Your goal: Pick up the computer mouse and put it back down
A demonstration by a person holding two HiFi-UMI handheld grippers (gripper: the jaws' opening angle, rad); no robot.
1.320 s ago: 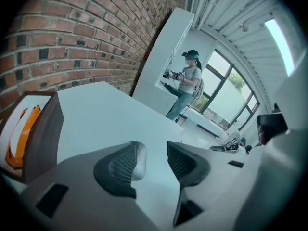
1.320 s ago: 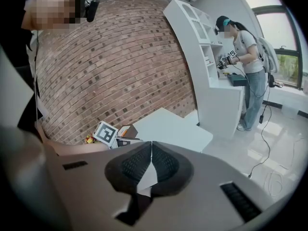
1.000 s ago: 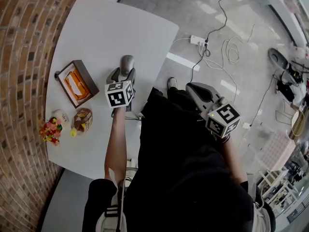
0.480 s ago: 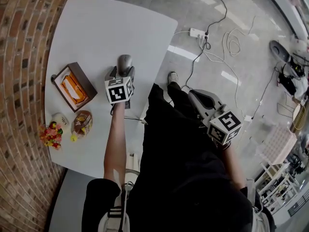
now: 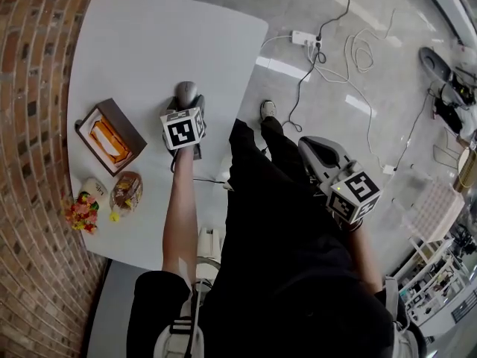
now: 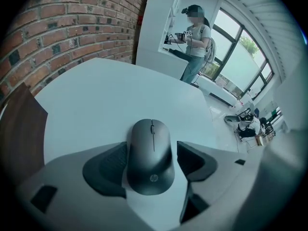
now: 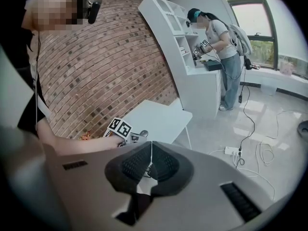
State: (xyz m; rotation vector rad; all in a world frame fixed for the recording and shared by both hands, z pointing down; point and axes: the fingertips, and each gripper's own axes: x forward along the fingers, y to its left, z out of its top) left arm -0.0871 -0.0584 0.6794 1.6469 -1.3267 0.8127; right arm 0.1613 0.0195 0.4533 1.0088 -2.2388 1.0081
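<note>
Brick wall (image 5: 30, 88) is seen along the far left, w/ a white table (image 5: 141, 43) set against it. At the table's left edge an open brown box (image 5: 110, 136) w/ orange contents is laid. Nearer the person, a bunch of flowers (image 5: 80, 213) and a round wrapped item (image 5: 127, 190) are placed just beside each other. Toward the table's right side the computer mouse (image 5: 185, 91) is rested flat on the tabletop, scroll wheel pointed away from the person. The left gripper (image 5: 188, 104) is angled steeply down over it. Its jaws have just been opening and are spread wide, w/ the mouse lying btwn them. The left pad is seen right at the mouse's flank and a clear gap is shown at the right pad, so no squeeze is applied. Further right, past the person's dark clothing, the right gripper (image 5: 311, 148) is held over the floor, well apart from the table. Its jaws are pressed together w/ nothing btwn them. At right a power strip (image 5: 305, 37) and loose cables (image 5: 358, 58) are spread on the floor. In the bg a second person (image 7: 224, 42) is stood at white shelving (image 7: 178, 28).
</note>
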